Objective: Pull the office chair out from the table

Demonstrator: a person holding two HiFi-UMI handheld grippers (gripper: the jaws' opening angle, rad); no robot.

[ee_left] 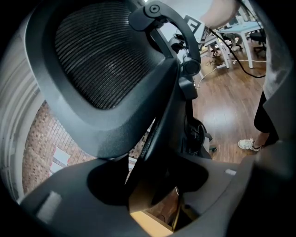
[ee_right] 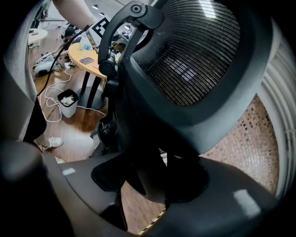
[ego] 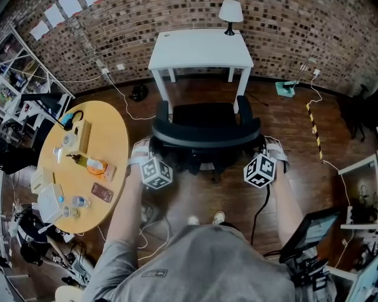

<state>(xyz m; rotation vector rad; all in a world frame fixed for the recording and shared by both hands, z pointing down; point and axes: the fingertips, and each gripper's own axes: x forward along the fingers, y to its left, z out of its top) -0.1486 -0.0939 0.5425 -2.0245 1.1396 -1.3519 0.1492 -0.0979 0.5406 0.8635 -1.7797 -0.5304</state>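
Observation:
A black office chair (ego: 204, 127) with a mesh back stands on the wood floor just in front of the white table (ego: 201, 50), its seat clear of the table's legs. My left gripper (ego: 155, 152) is on the left edge of the backrest and my right gripper (ego: 255, 151) on the right edge. In the left gripper view the backrest frame (ee_left: 152, 139) runs down between the jaws of the left gripper (ee_left: 152, 194), which close on it. In the right gripper view the mesh back (ee_right: 199, 55) fills the picture and the right gripper (ee_right: 152, 185) clamps its frame the same way.
A round wooden table (ego: 112, 127) with several small things stands close on the left. A lamp (ego: 230, 12) sits on the white table. Cables trail over the floor, a black-and-yellow strip (ego: 313, 127) lies at the right, and a screen on a stand (ego: 310, 230) is behind right.

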